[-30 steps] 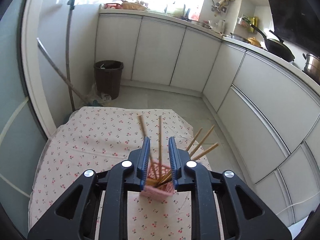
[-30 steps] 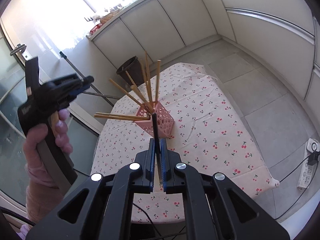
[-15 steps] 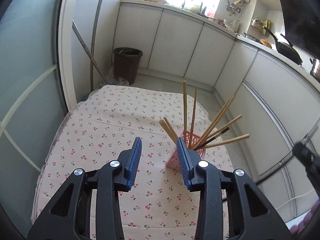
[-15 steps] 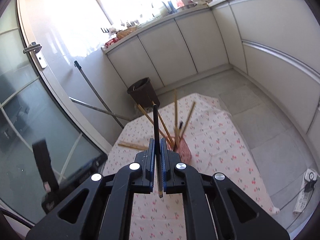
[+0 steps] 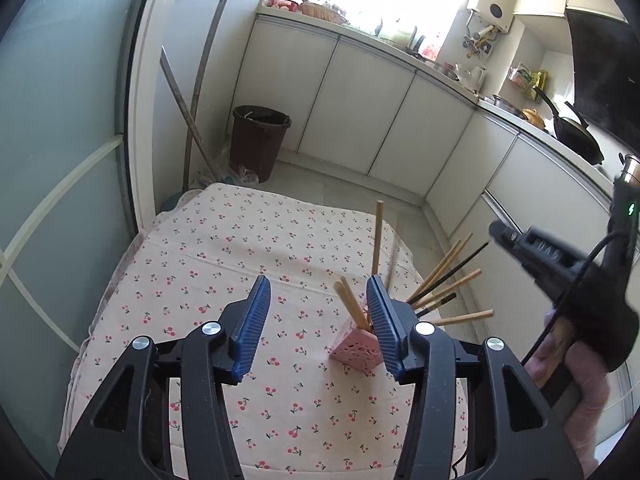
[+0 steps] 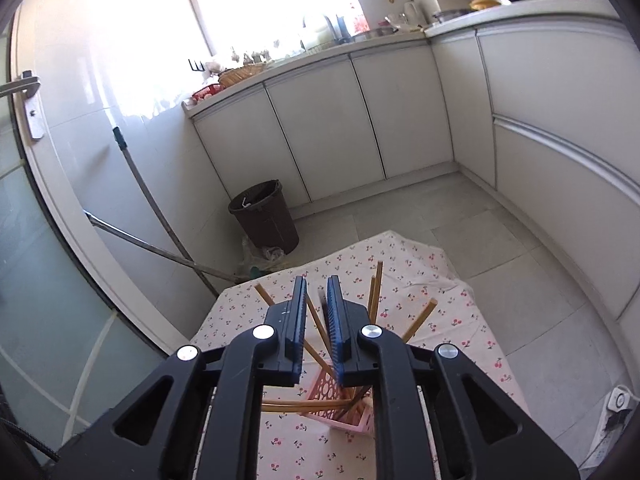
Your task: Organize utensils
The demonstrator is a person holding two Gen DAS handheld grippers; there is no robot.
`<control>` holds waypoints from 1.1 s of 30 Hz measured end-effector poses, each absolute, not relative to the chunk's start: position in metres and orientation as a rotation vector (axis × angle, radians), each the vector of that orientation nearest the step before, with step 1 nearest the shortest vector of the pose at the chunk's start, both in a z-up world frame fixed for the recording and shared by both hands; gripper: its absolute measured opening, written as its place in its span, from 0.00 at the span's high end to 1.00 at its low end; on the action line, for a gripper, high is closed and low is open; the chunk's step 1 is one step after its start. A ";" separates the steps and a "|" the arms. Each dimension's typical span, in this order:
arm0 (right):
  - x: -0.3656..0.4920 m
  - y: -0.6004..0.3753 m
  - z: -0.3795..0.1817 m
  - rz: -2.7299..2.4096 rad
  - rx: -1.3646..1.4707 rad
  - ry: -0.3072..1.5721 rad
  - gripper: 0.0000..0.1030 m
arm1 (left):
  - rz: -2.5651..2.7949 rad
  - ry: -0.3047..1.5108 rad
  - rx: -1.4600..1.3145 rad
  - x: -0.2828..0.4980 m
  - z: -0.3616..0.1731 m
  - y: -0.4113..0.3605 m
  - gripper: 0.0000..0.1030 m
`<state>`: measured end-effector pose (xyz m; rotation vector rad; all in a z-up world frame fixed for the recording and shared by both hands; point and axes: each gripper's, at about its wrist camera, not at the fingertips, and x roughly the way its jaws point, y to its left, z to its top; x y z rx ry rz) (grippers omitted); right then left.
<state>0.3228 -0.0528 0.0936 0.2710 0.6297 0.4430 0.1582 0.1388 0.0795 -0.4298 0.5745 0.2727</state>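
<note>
- looking along the left claw (image 5: 318, 322): its jaws have just been spreading and stand apart, nothing between them; the pink holder (image 5: 357, 350) sits on the table (image 5: 224, 240) just right of the gap, chopsticks (image 5: 448, 284) fanning up and rightward.
- right wrist view: the right claw (image 6: 317, 330) has just cracked open to a narrow gap, pinching nothing; the holder stands directly below, crammed with upright and splayed sticks.

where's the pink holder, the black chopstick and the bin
pink holder (image 5: 357, 353): left wrist view, on its perforated front wall.
black chopstick (image 5: 456, 270): left wrist view, midway along its shaft, leaning right.
bin (image 6: 266, 220): right wrist view, on its dark side wall.
</note>
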 end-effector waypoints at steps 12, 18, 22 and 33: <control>0.265 -0.088 0.085 0.390 0.203 0.638 0.87 | 0.289 0.476 -0.290 0.140 0.096 0.101 0.35; 0.231 -0.107 0.079 0.358 0.161 0.618 0.66 | 0.267 0.468 -0.143 0.135 0.096 0.064 0.09; 0.210 -0.124 0.075 0.330 0.138 0.607 0.62 | 0.250 0.464 -0.096 0.129 0.089 0.046 0.07; 0.162 -0.154 0.061 0.304 0.139 0.609 0.57 | 0.250 0.488 -0.095 0.107 0.068 0.020 0.07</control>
